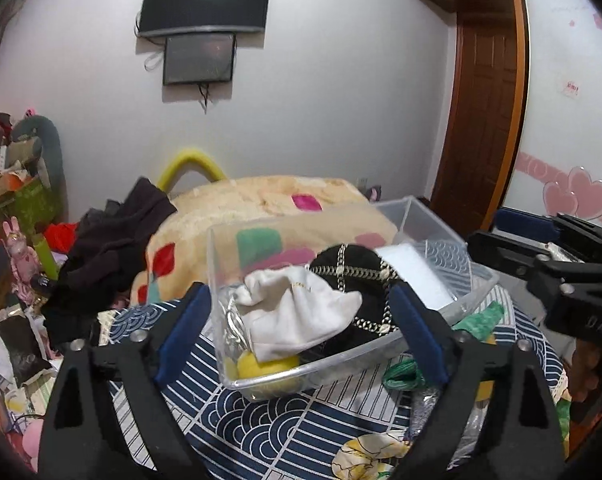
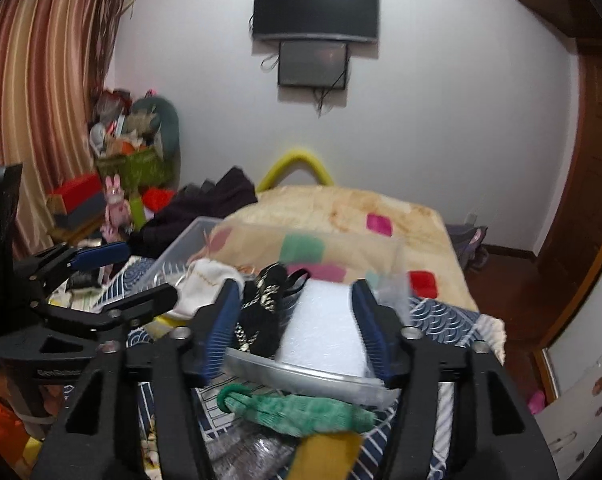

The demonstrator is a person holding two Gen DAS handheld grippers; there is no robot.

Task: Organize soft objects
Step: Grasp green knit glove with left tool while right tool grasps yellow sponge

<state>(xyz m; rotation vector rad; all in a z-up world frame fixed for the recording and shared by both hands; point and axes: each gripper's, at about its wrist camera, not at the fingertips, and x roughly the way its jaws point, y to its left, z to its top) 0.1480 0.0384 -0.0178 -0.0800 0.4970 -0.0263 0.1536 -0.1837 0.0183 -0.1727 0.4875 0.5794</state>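
Observation:
A clear plastic bin (image 1: 477,292) sits on a navy patterned cloth (image 1: 261,420). It holds a white cloth pouch (image 1: 301,312), a black chain-trimmed bag (image 1: 357,268), a yellow soft piece (image 1: 265,364) and a white foam block (image 1: 413,268). My left gripper (image 1: 301,332) is open and empty, jaws on either side of the bin's near corner. My right gripper (image 2: 297,328) is open and empty above the foam block (image 2: 321,332) and the bin rim (image 2: 301,376). A green knitted piece (image 2: 297,412) lies in front of the bin.
A beige blanket with coloured patches (image 1: 269,208) lies behind the bin, dark clothes (image 1: 109,248) to its left. Clutter and boxes (image 1: 17,200) fill the left corner. A wooden door (image 1: 481,120) stands right. A floral cloth (image 1: 369,456) lies near the front.

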